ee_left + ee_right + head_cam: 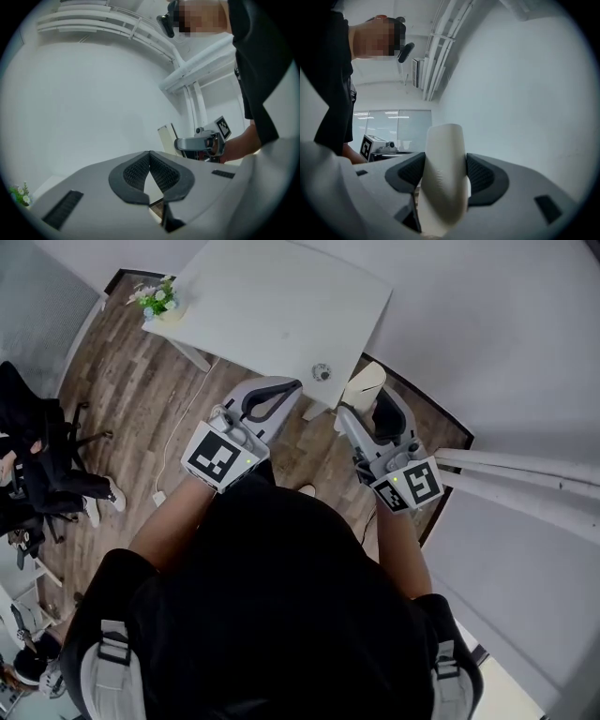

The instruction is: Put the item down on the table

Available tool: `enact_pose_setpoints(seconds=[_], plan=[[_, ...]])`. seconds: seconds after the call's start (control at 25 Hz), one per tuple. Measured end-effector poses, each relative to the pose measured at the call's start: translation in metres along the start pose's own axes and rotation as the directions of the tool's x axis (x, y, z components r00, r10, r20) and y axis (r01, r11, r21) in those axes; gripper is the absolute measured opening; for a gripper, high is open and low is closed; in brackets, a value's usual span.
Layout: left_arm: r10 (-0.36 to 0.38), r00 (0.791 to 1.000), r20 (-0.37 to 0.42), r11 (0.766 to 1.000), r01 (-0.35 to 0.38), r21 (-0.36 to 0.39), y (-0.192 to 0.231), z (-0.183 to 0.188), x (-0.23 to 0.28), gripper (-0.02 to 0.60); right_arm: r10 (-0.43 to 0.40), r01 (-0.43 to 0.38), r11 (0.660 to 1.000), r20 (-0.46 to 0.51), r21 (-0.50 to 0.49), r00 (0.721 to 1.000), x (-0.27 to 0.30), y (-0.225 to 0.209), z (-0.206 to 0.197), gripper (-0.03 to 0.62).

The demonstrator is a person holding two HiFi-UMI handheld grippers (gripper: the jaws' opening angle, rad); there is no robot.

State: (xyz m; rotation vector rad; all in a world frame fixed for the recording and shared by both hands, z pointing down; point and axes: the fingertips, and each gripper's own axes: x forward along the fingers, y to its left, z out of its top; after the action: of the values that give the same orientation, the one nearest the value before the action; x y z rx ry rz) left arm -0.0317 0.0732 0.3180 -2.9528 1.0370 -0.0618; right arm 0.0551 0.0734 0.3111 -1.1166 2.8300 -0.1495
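Observation:
My right gripper (pixel 373 409) is shut on a cream-white oblong item (pixel 364 386), held in the air near the white table's (pixel 281 306) front right corner. In the right gripper view the item (pixel 444 178) stands upright between the dark pads, and its rounded end sticks out beyond the right gripper (pixel 445 161). To the left at a similar height, my left gripper (pixel 286 390) is shut with nothing in it. Its ribbed pads meet at the tips (pixel 150 154). The left gripper view also shows the right gripper (pixel 201 143) and the item's edge (pixel 165 138).
A small round grey object (pixel 322 372) lies near the table's front edge, and a flower pot (pixel 159 301) stands at its left corner. A cable (pixel 183 427) runs over the wood floor. Office chairs (pixel 42 465) stand at the left, and white pipes (pixel 525 479) run along the right wall.

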Motion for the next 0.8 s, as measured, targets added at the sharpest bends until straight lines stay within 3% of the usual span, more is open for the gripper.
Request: enact_pose_setpoints(seconds=[0.24,0.44,0.8], plan=[[-0.056,0.998,0.010,0.998,0.056,0.007,0.043,0.000,0.016,-0.006,-0.059,0.060,0.998,0.009,-0.004,0.998,0.036,-0.016,0.001,0.278],[-0.099,0.995,0.018,0.995,0.100,-0.020,0.112,0.000,0.019,-0.006,-0.113,0.112,0.994,-0.021,-0.006,0.993,0.099,-0.026,0.000,0.278],[-0.189,0.982,0.010,0.981,0.189,-0.039,0.159,-0.011,0.021,-0.006,-0.212,0.212,0.977,-0.041,-0.002,0.977,0.138,-0.030,-0.013,0.278]])
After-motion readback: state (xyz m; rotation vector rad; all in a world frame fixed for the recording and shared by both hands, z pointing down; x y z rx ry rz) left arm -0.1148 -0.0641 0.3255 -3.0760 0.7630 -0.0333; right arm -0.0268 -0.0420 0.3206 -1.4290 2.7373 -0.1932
